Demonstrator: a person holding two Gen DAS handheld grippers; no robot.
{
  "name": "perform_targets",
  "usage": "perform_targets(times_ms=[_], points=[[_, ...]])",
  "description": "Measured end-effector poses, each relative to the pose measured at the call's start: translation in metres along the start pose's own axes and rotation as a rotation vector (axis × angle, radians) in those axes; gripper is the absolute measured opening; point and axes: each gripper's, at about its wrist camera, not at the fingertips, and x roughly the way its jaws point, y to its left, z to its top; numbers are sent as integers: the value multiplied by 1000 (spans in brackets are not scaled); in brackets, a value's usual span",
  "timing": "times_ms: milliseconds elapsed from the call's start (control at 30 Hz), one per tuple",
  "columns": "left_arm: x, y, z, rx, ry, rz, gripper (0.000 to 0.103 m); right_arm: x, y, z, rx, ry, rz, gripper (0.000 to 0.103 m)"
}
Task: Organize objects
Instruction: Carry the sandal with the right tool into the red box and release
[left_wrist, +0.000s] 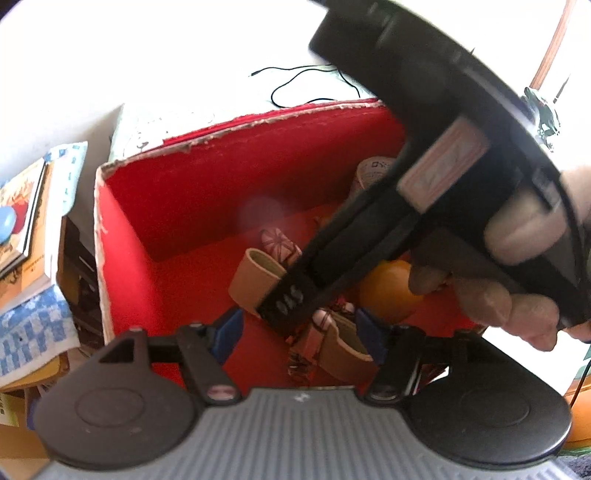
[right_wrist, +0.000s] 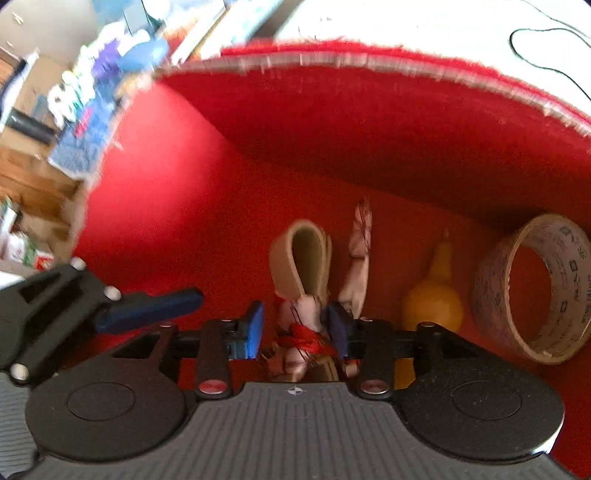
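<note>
Lowering the doll (right_wrist: 306, 325) into the red box (right_wrist: 369, 122), the right tongs (right_wrist: 295, 328) grip its middle; release only once it rests beside the gourd (right_wrist: 432, 302), short of the tape (right_wrist: 532, 288). The left tongs (left_wrist: 299, 332) hang open, holding nothing.

Bare red box floor (right_wrist: 177, 221) left (tape roll (right_wrist: 535, 291) crowding right).

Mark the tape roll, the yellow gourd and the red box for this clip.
tape roll (right_wrist: 576, 258), right wrist view, on its printed outer band.
yellow gourd (right_wrist: 434, 306), right wrist view, on its round lower body.
red box (right_wrist: 369, 122), right wrist view, on its inner far wall.
</note>
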Motion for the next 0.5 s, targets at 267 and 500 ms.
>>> perform_targets(times_ms=[267,500], points=[[2,-1,5,-5,-1,10,69,-10,-15,-8,58,-44,-132,25],[1,-5,11,-2,-7,26,71,-18,-41,-17,140,-67,-138,27]])
